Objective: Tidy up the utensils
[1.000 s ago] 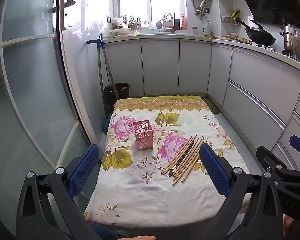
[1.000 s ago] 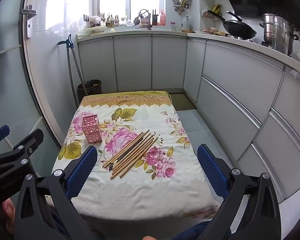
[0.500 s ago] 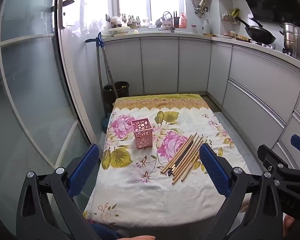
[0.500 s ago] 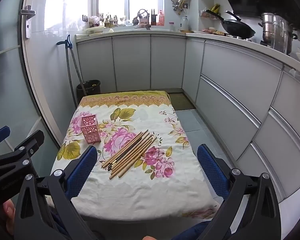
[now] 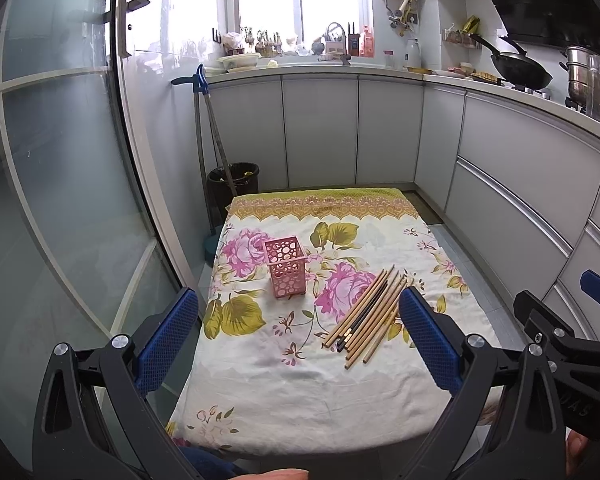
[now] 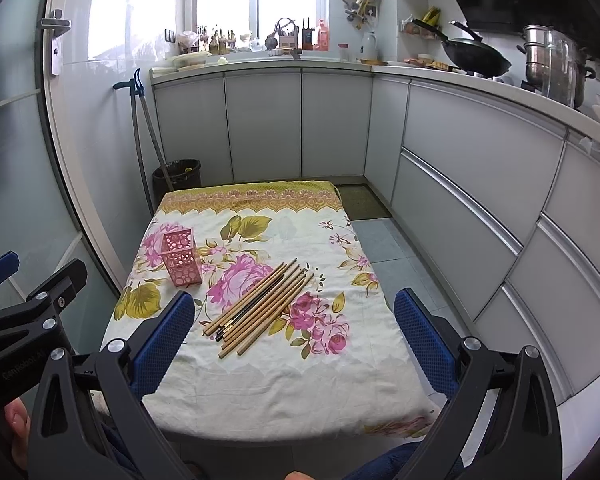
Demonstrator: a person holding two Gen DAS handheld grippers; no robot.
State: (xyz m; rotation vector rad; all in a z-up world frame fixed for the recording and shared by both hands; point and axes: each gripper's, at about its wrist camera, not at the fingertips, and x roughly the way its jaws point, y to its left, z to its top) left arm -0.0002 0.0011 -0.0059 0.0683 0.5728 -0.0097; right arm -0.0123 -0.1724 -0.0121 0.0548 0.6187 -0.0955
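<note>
A bundle of several wooden chopsticks (image 5: 367, 314) with one dark pair lies diagonally on the floral cloth of a small table (image 5: 300, 400); it also shows in the right wrist view (image 6: 260, 308). A pink perforated square holder (image 5: 285, 267) stands upright to their left, also in the right wrist view (image 6: 181, 257). My left gripper (image 5: 298, 340) is open and empty, held above the table's near edge. My right gripper (image 6: 294, 340) is open and empty beside it, to the right.
Grey kitchen cabinets (image 6: 460, 184) run along the back and right. A glass door (image 5: 60, 200) is on the left. A black bin (image 5: 233, 184) and a mop stand behind the table. A wok (image 6: 476, 56) and pots sit on the counter.
Both grippers have shifted slightly, so the table and chopsticks sit a little lower and nearer in view. Nothing on the table has moved.
</note>
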